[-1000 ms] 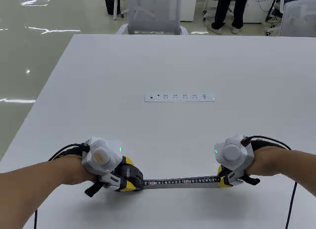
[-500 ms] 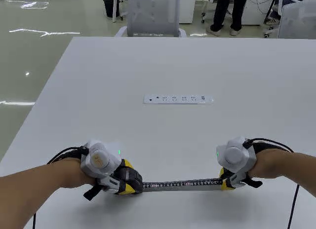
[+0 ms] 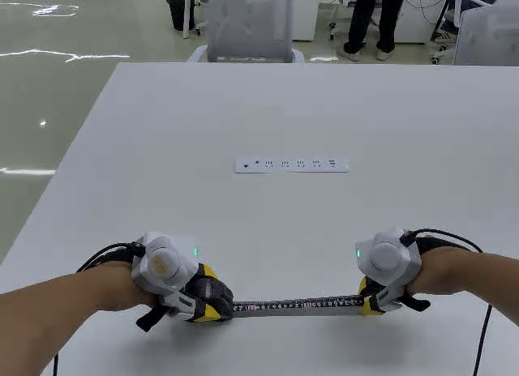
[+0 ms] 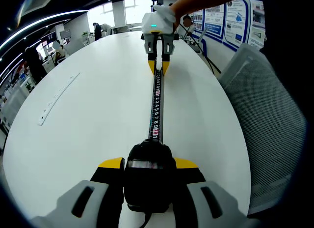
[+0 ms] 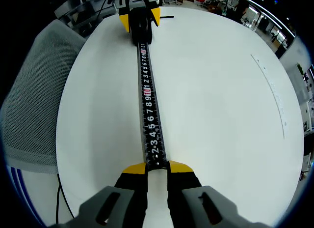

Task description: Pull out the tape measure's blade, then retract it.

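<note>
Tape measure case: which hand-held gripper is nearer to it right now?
Left. The left hand-held gripper is shut on the tape measure case itself; the right hand-held gripper is off at the other end of the extended blade, clamping its tip.

- Head view: above and behind the left gripper [image 3: 211, 300] and right gripper [image 3: 367, 302], looking down at the table [image 3: 284, 92].
- Left gripper view: low, close, looking along the blade [image 4: 156, 110] to the right gripper.
- Right gripper view: looks back along that same blade.
</note>
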Demonstrator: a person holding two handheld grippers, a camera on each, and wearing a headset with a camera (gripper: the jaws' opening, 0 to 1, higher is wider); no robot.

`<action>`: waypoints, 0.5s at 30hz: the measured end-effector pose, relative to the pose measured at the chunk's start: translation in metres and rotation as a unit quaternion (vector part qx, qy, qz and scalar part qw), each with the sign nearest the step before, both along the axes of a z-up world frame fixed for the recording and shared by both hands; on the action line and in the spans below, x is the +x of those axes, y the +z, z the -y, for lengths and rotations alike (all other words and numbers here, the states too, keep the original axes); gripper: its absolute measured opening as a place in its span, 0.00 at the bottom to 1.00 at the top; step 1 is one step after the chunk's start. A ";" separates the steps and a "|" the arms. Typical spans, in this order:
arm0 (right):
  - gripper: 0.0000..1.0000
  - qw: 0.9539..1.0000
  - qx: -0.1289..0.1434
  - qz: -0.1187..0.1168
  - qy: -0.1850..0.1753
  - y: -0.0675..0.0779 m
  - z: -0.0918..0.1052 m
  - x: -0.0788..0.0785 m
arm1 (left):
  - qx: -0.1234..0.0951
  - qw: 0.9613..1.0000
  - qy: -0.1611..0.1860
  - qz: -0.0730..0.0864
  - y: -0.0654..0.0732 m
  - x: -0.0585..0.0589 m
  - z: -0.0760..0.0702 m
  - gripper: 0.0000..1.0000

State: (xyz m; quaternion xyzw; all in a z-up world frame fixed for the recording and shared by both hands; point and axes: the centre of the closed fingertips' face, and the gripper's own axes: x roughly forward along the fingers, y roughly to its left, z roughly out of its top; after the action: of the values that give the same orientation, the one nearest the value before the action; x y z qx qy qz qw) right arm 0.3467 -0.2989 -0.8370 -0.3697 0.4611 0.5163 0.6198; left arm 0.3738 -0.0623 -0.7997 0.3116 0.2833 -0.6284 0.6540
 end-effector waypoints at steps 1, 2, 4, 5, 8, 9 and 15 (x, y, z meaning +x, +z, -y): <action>0.13 1.000 0.000 -0.001 -0.001 0.001 0.000 -0.001 | 0.000 1.000 0.000 0.000 0.000 0.000 0.000 0.33; 0.13 1.000 0.000 -0.001 -0.001 0.001 0.000 -0.001 | 0.000 1.000 0.000 0.000 0.000 0.000 0.000 0.33; 0.13 1.000 0.001 -0.005 -0.009 0.000 0.000 0.000 | 0.000 1.000 0.000 0.000 0.000 0.000 0.000 0.33; 0.14 1.000 0.000 -0.004 -0.007 -0.001 0.000 0.001 | 0.000 1.000 0.000 0.000 0.000 0.000 0.000 0.33; 0.14 1.000 -0.006 -0.004 -0.002 0.000 0.000 0.000 | 0.000 1.000 -0.001 0.000 0.000 0.000 0.000 0.33; 0.14 1.000 -0.007 -0.004 -0.002 0.000 0.000 0.000 | 0.000 1.000 -0.001 -0.001 0.000 0.000 0.000 0.33; 0.14 1.000 -0.005 0.000 -0.004 0.000 0.000 0.000 | -0.001 1.000 0.000 -0.001 0.000 0.000 0.000 0.33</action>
State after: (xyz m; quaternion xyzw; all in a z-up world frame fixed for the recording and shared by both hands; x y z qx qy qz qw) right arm 0.3468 -0.2988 -0.8374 -0.3712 0.4653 0.5118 0.6195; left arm 0.3735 -0.0624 -0.7998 0.3105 0.2834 -0.6287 0.6542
